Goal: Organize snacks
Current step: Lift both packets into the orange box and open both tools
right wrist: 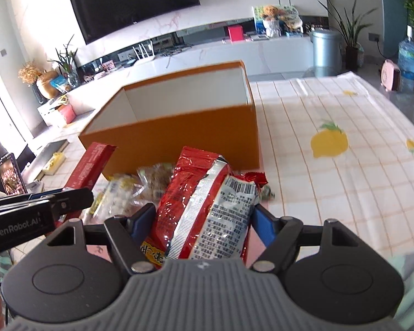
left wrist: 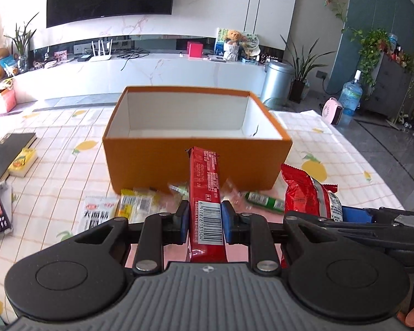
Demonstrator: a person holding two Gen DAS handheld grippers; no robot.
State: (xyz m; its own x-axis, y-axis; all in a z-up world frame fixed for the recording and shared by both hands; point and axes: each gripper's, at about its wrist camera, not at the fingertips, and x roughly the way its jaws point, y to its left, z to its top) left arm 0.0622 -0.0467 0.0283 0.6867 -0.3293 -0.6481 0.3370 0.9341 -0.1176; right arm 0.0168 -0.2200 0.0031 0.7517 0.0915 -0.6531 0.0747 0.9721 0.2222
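Observation:
An open orange box [left wrist: 151, 160] with a white, bare inside stands on the lemon-print tablecloth. My left gripper [left wrist: 205, 209] is shut on a long red snack bar [left wrist: 205, 176], which is held lengthwise and pointing at the box's near wall. My right gripper [right wrist: 204, 212] is shut on a crinkly red snack bag [right wrist: 190, 182], just in front of the box [right wrist: 179, 138]. In the left wrist view that bag [left wrist: 300, 190] shows at the right, beside the bar. Both are raised above several loose snacks: yellow packets [left wrist: 135, 204], a green packet [left wrist: 265, 201] and clear bags of nuts [right wrist: 121, 190].
A black book [left wrist: 11, 151] and a yellow packet [left wrist: 23, 162] lie on the left of the table. A phone [right wrist: 11, 176] stands at the left edge. The tablecloth [right wrist: 331, 165] runs bare to the right of the box, and the table's edge drops off at far right.

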